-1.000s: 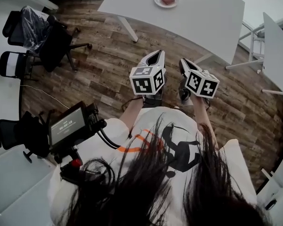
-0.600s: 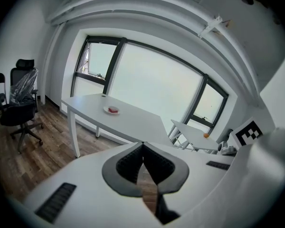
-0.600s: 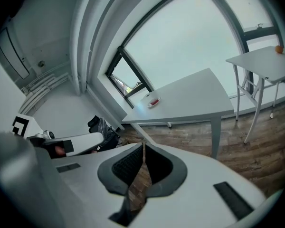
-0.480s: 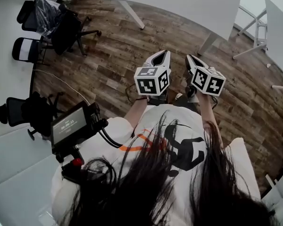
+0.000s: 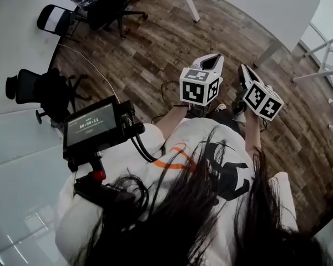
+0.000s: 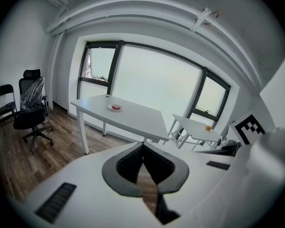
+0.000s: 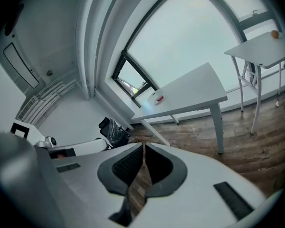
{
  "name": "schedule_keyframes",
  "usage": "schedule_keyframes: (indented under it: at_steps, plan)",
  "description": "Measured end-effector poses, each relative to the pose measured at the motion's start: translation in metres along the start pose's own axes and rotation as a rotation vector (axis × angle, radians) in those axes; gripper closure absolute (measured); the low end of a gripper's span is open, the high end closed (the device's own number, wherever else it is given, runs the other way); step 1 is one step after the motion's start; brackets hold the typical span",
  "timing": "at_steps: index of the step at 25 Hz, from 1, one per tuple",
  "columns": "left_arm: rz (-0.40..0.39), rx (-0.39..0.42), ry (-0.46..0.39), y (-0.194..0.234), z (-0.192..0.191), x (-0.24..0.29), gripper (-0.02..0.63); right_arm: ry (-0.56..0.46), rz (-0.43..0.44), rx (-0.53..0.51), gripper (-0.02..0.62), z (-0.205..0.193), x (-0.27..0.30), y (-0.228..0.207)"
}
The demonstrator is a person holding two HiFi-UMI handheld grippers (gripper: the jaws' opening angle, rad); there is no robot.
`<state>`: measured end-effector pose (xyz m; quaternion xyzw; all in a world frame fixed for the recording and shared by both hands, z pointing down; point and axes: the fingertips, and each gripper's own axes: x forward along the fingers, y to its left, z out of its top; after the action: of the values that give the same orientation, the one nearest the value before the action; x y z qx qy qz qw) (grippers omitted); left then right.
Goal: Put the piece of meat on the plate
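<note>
Meat (image 6: 116,107) lies on the plate (image 6: 110,108) on the far bench (image 6: 137,118), so the task looks done. Left tool (image 6: 143,146) and right tool (image 7: 144,146) are both closed, gripping nothing, well away from the bench.

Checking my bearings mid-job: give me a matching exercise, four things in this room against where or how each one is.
Things:
1. piece of meat
2. small orange object
3. left gripper
4. plastic-wrapped office chair

Places or states:
A. jaws together, nothing between them
B. on the wooden floor, far left
C. on the plate, long white table
D. on the small side table

Pairs: 1-C, 2-D, 3-A, 4-B
</note>
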<state>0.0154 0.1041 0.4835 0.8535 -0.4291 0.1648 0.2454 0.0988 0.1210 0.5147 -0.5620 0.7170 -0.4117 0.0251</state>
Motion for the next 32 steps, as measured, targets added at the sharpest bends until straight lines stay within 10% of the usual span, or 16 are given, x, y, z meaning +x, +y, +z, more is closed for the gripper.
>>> schedule_keyframes:
  at_steps: [20, 32]
  plan:
    - [0.059, -0.042, 0.012, 0.016, -0.006, -0.006, 0.601, 0.061, 0.038, 0.024, 0.572, -0.011, -0.002, 0.010]
    - [-0.031, -0.085, -0.016, 0.090, -0.054, -0.121, 0.601, 0.050, -0.014, -0.030, 0.572, -0.117, -0.017, 0.127]
